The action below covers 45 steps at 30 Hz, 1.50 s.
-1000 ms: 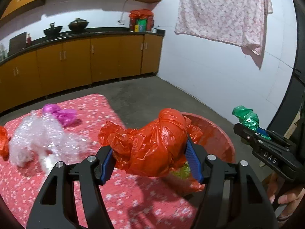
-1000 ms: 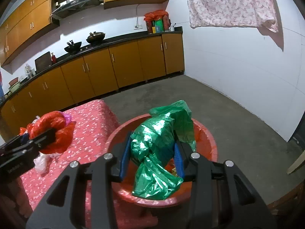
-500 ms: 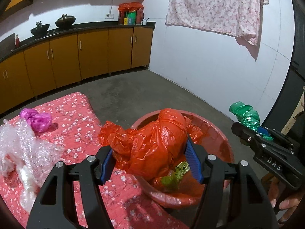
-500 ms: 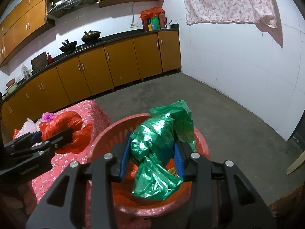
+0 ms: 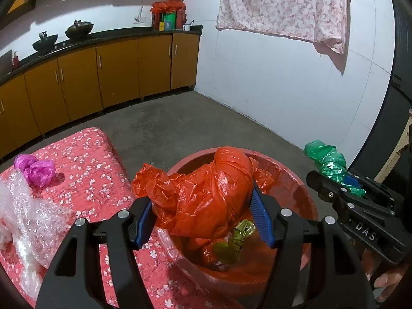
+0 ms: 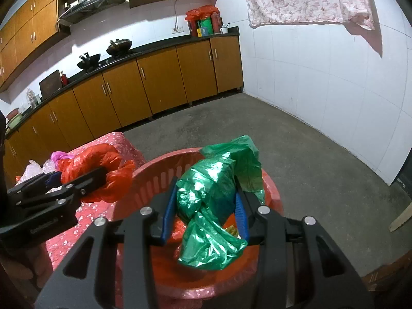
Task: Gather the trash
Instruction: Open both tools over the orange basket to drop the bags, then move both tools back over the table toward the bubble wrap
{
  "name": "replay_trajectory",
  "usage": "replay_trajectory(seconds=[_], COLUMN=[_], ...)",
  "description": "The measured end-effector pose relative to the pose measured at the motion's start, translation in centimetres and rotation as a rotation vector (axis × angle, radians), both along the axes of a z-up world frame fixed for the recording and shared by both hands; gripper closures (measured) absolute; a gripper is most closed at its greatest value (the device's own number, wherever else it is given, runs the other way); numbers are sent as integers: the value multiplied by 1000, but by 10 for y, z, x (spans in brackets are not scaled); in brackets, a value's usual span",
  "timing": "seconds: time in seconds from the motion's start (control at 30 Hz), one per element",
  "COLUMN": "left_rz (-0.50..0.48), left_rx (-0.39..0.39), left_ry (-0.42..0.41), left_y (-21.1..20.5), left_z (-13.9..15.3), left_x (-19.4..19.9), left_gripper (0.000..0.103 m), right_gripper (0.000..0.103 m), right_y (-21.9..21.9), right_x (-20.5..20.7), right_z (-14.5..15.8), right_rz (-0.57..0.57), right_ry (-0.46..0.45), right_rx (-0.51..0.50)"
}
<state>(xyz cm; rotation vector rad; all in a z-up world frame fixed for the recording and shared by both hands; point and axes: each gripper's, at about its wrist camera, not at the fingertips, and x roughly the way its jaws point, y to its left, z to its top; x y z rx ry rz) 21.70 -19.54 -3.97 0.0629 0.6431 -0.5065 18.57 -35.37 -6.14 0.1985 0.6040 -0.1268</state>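
My left gripper (image 5: 203, 216) is shut on a crumpled orange plastic bag (image 5: 206, 195) and holds it over the near rim of the red basket (image 5: 306, 206). The basket holds orange plastic and a yellow-green wrapper (image 5: 233, 243). My right gripper (image 6: 204, 215) is shut on a crumpled green plastic bag (image 6: 213, 200) above the same basket (image 6: 154, 177). The right gripper with the green bag (image 5: 327, 162) shows at the right of the left wrist view. The left gripper with the orange bag (image 6: 103, 170) shows at the left of the right wrist view.
The basket stands beside a table with a red flowered cloth (image 5: 85, 170). A pink plastic bag (image 5: 34, 170) and clear bubble wrap (image 5: 28, 216) lie on it. Orange kitchen cabinets (image 5: 116, 69) line the far wall. A flowered sheet (image 5: 283, 5) hangs on the white wall.
Both grippers have moved right, from the table toward the basket, each still holding its bag. The left gripper's orange bag now hangs over the basket's rim.
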Motion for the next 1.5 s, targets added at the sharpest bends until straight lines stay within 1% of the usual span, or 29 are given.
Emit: replay_trajectory(seconds=[0.23, 0.37, 0.5, 0.6, 0.8, 0.9, 0.93, 1.03, 1.13, 1.2, 1.33, 1.5], left_rz=[-8, -5, 5, 16, 53, 77, 83, 108, 137, 157, 215, 287], left_rx=[0, 2, -4, -8, -7, -6, -5, -2, 1, -1, -8, 5], left_ry=[10, 16, 24, 31, 30, 21, 18, 4, -10, -15, -32, -60], left_y=[-7, -8, -5, -1, 10, 20, 24, 38, 53, 65, 94, 131], left_z=[-2, -4, -5, -6, -6, -4, -4, -2, 0, 2, 6, 10], left_x=[3, 6, 9, 10, 10, 6, 5, -1, -6, -9, -17, -26], left_gripper=[38, 33, 29, 26, 25, 22, 21, 19, 16, 15, 14, 14], right_gripper=[63, 62, 54, 53, 53, 52, 47, 37, 30, 27, 26, 25], right_y=[-1, 0, -2, -2, -3, -1, -1, 8, 22, 29, 46, 70], right_x=[1, 3, 4, 4, 0, -3, -3, -7, -10, -9, -8, -8], right_z=[-1, -6, -9, -10, -13, -14, -14, -11, -6, -3, 3, 6], right_rz=[-2, -2, -6, -9, -23, -29, -29, -34, -20, -11, 16, 60], right_ry=[1, 4, 3, 2, 8, 12, 13, -3, -21, -30, -43, -56], right_rx=[2, 13, 27, 31, 22, 16, 12, -23, -50, -62, -71, -82])
